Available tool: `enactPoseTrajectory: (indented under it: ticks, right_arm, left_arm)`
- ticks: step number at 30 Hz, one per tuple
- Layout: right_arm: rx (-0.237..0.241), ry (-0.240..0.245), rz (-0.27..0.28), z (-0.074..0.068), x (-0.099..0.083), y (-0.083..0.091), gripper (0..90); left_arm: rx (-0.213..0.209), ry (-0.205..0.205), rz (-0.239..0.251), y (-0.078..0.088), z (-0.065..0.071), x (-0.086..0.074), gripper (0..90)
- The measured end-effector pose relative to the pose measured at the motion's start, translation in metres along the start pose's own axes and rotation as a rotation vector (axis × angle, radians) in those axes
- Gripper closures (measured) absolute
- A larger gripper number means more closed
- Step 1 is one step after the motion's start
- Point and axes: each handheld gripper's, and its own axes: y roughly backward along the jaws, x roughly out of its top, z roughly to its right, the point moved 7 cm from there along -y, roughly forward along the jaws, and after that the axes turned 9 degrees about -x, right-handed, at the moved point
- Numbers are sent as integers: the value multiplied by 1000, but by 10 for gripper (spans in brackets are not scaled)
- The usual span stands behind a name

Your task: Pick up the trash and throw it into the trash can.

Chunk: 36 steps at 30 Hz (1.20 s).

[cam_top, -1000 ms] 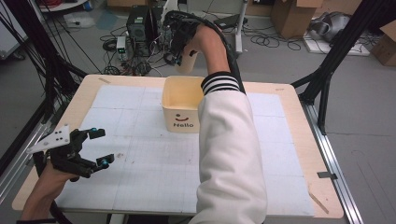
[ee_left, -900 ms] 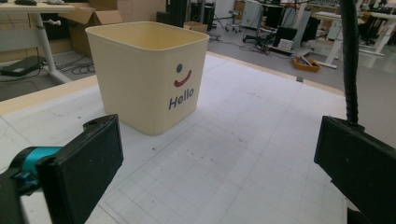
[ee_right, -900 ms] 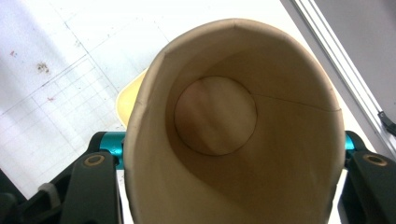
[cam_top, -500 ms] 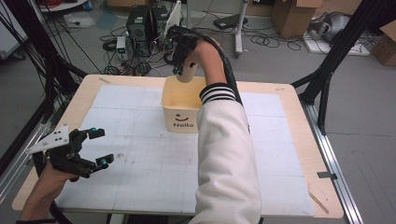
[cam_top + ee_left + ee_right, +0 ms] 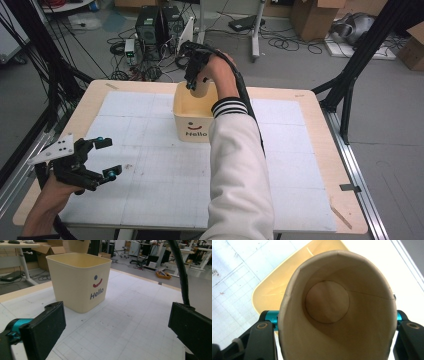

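High view: we see our right tool (image 5: 196, 75) at the far edge of the cream bin (image 5: 186, 117), gripping a paper cup (image 5: 201, 88) that hangs just above the bin's open top.
Right tool: closed on the paper cup; in the right gripper view the two black jaws press on either side of the cup (image 5: 337, 312), which we look straight into, down to its round bottom.
Paper cup: tan, held upright with its mouth toward the camera on the tool; the bin's cream rim (image 5: 267, 290) lies beneath and behind it.
Bin: a cream, square tub with rounded corners, standing upright on the white gridded mat (image 5: 165, 185) that covers the desk (image 5: 320, 107); a smiley mark and the word "Hello" face our side.
Left tool: we hold it (image 5: 105, 157) low over the near left part of the mat, well apart from the bin, jaws spread wide with nothing between them.
Left gripper view: the bin (image 5: 77, 282) stands ahead of the open jaws, its "Hello" side turned toward us, and the cup's bottom (image 5: 78, 245) hangs above its rim.
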Motion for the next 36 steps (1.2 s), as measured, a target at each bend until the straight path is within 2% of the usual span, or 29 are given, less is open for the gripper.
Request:
enactPoseTrajectory:
  ticks: [11,14,16,19,20,21,28,32,35,36]
  right_arm:
    - [29,5,-26,-4,0,-18,318]
    - [40,5,-16,-6,1,-19,234]
    - [44,10,-6,-8,2,-19,110]
    - [73,26,12,-13,3,-17,90]
    - [79,22,15,-14,3,-16,27]
    - [81,22,10,-14,3,-15,3]
    - [88,0,56,-12,4,-1,2]
    - [78,5,65,-10,3,11,2]
    - [49,7,62,-8,4,23,2]
    - [51,3,79,-8,6,29,2]
  left_arm:
    - [0,4,-1,0,-1,-1,17]
    - [1,4,-2,0,-1,-1,18]
    - [1,2,-4,0,-1,-1,17]
    - [1,1,-6,-1,-1,-1,18]
    - [2,2,-6,-1,-1,-1,18]
    - [5,5,-3,-1,-1,-1,17]
    - [1,1,-6,-1,0,-1,17]
    - [3,4,-3,-1,-1,-1,17]
    - [0,5,-7,0,-1,-1,17]
    - [0,4,-6,0,0,-1,17]
